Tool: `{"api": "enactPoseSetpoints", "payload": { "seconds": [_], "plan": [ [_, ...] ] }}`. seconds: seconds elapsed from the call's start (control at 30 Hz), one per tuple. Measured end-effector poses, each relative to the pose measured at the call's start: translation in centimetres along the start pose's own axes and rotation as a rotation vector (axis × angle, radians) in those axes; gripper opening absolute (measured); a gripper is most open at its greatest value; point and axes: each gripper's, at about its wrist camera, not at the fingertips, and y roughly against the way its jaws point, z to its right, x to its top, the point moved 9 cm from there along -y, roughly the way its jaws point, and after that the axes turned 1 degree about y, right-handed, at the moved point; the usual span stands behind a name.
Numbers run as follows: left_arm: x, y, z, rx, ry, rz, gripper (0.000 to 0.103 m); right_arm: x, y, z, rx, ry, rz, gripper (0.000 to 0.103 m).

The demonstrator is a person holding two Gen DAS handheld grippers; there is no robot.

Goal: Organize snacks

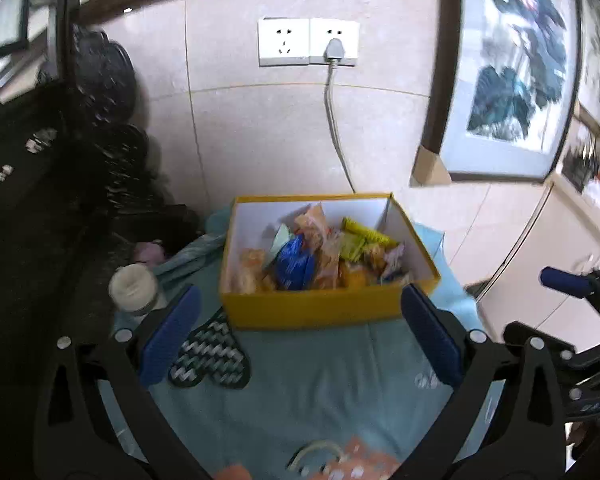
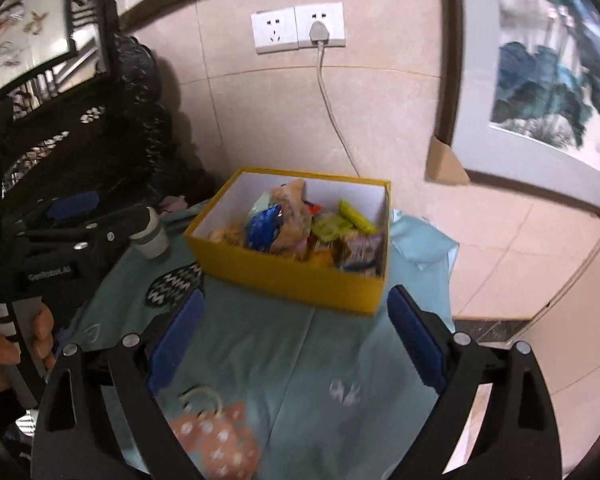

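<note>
A yellow box (image 1: pixel 320 308) (image 2: pixel 300 280) with white inner walls stands on the teal cloth (image 1: pixel 320 392) (image 2: pixel 284 360) near the wall. Several snack packets fill it, among them a blue one (image 1: pixel 294 262) (image 2: pixel 264 226) and a yellow-green one (image 1: pixel 364 234) (image 2: pixel 356 216). My left gripper (image 1: pixel 300 336) hangs open in front of the box with nothing between its blue pads (image 1: pixel 172 332). My right gripper (image 2: pixel 296 336) is open too, just short of the box's near side, and holds nothing. The right gripper (image 1: pixel 568 284) also shows at the right edge of the left wrist view.
A white cup (image 1: pixel 134 290) (image 2: pixel 152 236) stands left of the box. A black-and-white zigzag mat (image 1: pixel 210 354) (image 2: pixel 176 284) lies on the cloth beside it. An orange dotted pouch (image 2: pixel 216 436) (image 1: pixel 356 464) lies at the near edge. Dark carved furniture (image 1: pixel 40 200) rises at left; a cable (image 1: pixel 336 128) runs down the tiled wall.
</note>
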Motion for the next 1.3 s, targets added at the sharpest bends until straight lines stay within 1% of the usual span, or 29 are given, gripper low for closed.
{"api": "enactPoseSetpoints", "payload": {
  "seconds": [0.03,0.1,0.2,0.3,0.33,0.37,0.47,0.53,0.6,0.63,0.73,0.93,1.07,1.17,1.23,1.3],
  "plan": [
    [-0.5,1.4,0.2,0.006,-0.013,0.009,0.101,-0.7,1.0,-0.2,-0.001,-0.007,0.005,0.093],
    [-1.4,3.7,0.7,-0.021,-0.013,0.025,0.101,-2.2,3.2,-0.8,0.007,-0.022,0.02,0.093],
    [-2.6,5.8,1.3,-0.035,-0.026,0.024,0.101,-3.7,6.0,-1.7,0.005,-0.021,0.044,0.093],
    [-3.4,8.1,1.3,0.031,-0.062,0.061,0.101,-4.5,8.0,-2.7,0.003,-0.02,0.065,0.093],
    [-3.6,8.5,1.4,0.032,-0.064,0.065,0.101,-4.7,8.4,-3.0,0.002,-0.015,0.069,0.093],
    [-3.9,8.8,1.5,0.021,-0.06,0.063,0.101,-5.0,8.9,-3.4,0.002,-0.008,0.071,0.093],
    [-4.7,9.5,1.7,-0.062,-0.004,0.03,0.101,-5.8,9.6,-4.4,0.002,0.004,0.067,0.093],
    [-5.3,9.4,1.7,-0.07,0.008,-0.004,0.101,-6.1,9.8,-4.9,0.0,0.012,0.066,0.093],
    [-5.4,9.6,1.5,-0.049,0.011,-0.007,0.101,-6.4,10.1,-5.1,-0.006,0.016,0.067,0.093],
    [-5.4,9.9,1.3,-0.023,0.007,0.002,0.101,-6.5,10.2,-5.1,-0.007,0.017,0.068,0.093],
    [-5.2,10.3,1.0,0.013,-0.002,0.024,0.101,-6.7,10.6,-5.3,-0.014,0.017,0.073,0.093],
    [-4.7,11.5,0.4,0.026,0.002,0.092,0.101,-6.7,11.0,-5.5,-0.023,0.021,0.079,0.093],
    [-4.5,11.5,0.3,0.029,-0.01,0.085,0.101,-6.5,11.3,-5.6,-0.027,0.021,0.089,0.093],
    [-4.5,11.5,0.0,0.074,-0.018,0.092,0.101,-6.4,11.6,-5.6,-0.035,0.025,0.099,0.093],
    [-4.5,11.7,-0.3,0.092,-0.025,0.105,0.101,-6.3,11.7,-5.7,-0.043,0.029,0.105,0.093],
    [-4.6,11.7,-0.3,0.095,-0.033,0.104,0.101,-6.2,11.9,-5.5,-0.051,0.027,0.113,0.093]
  ]
}}
